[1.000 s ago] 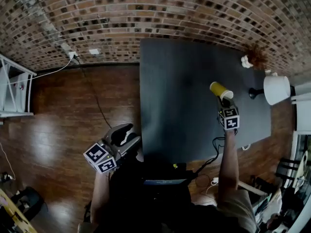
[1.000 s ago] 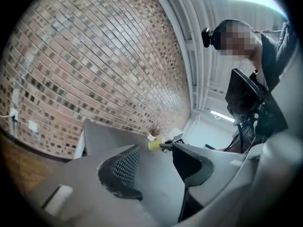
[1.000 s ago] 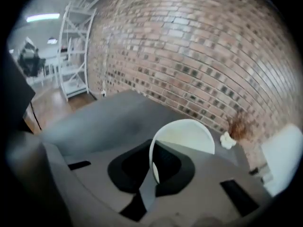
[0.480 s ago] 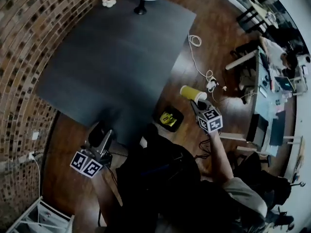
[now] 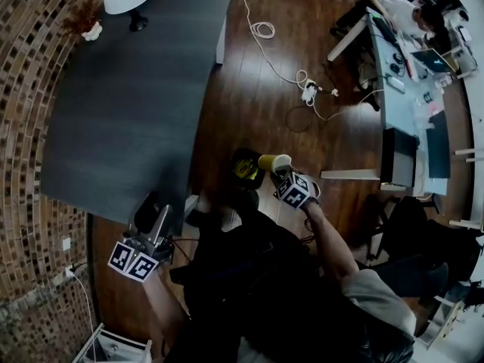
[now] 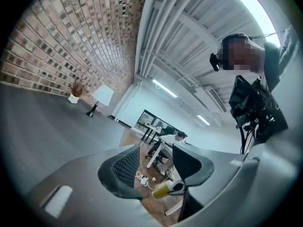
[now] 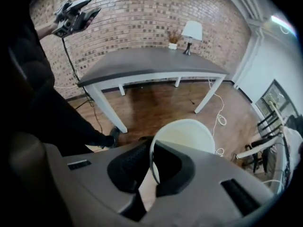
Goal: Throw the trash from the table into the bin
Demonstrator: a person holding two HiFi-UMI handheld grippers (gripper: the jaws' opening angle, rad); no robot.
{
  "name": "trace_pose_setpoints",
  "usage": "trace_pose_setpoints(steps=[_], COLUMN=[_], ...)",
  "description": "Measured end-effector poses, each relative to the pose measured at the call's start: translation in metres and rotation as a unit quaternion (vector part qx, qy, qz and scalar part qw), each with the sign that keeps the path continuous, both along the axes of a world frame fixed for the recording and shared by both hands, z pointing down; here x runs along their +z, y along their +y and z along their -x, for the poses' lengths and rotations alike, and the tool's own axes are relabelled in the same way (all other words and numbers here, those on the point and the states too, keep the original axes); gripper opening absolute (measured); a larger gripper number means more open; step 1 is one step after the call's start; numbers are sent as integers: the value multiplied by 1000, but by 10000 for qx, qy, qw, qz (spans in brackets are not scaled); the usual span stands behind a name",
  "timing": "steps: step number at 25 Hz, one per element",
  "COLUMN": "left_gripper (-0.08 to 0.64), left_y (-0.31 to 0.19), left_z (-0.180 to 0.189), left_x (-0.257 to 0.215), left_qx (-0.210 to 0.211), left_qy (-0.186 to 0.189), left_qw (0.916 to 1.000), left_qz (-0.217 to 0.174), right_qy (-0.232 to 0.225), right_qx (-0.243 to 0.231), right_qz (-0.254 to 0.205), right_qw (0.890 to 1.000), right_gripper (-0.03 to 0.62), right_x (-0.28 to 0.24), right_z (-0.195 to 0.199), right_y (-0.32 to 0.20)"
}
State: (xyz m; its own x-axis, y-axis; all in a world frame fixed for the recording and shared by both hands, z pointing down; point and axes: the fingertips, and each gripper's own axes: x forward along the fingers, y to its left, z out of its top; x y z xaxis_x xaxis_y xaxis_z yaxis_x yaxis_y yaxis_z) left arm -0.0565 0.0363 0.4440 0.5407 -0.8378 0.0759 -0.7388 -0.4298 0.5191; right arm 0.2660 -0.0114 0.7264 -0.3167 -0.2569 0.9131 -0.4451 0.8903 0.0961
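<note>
Cup (image 7: 184, 134) rim pinch shows in right gripper view.

the right gripper (image 5: 281, 172) hangs just off the near corner of the table (image 5: 113, 112), clear of its top, tipped steeply downward at the end of the outstretched right arm (image 5: 333, 252), with its jaws closed tight on the rim of the yellow cup (image 5: 274, 162). the left gripper (image 5: 155, 214) is held level at the table's near edge, jaws apart with nothing between them.
</note>
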Motion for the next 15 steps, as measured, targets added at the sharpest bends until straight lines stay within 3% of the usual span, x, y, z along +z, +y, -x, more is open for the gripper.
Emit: trace_pose_setpoints(steps=[5,8,15], left_gripper=[227,227,227], left_y=[0,3,-6], left_z=[-56,-73,-90], left_x=[1,1,-9], left_qx=[-17,-41,166], left_qy=[-231,-331,-461], left_qw=[9996,9990,9985], left_qz=[162,308,228], right_qy=[246,286,618], right_qx=[-747,-1026,-1639], right_qz=[344,490,701], right_qw=[9963,9931,9820], right_gripper=[18,18,21], right_x=[45,64,90], right_z=[-22,-18,8], right_y=[5,4,6])
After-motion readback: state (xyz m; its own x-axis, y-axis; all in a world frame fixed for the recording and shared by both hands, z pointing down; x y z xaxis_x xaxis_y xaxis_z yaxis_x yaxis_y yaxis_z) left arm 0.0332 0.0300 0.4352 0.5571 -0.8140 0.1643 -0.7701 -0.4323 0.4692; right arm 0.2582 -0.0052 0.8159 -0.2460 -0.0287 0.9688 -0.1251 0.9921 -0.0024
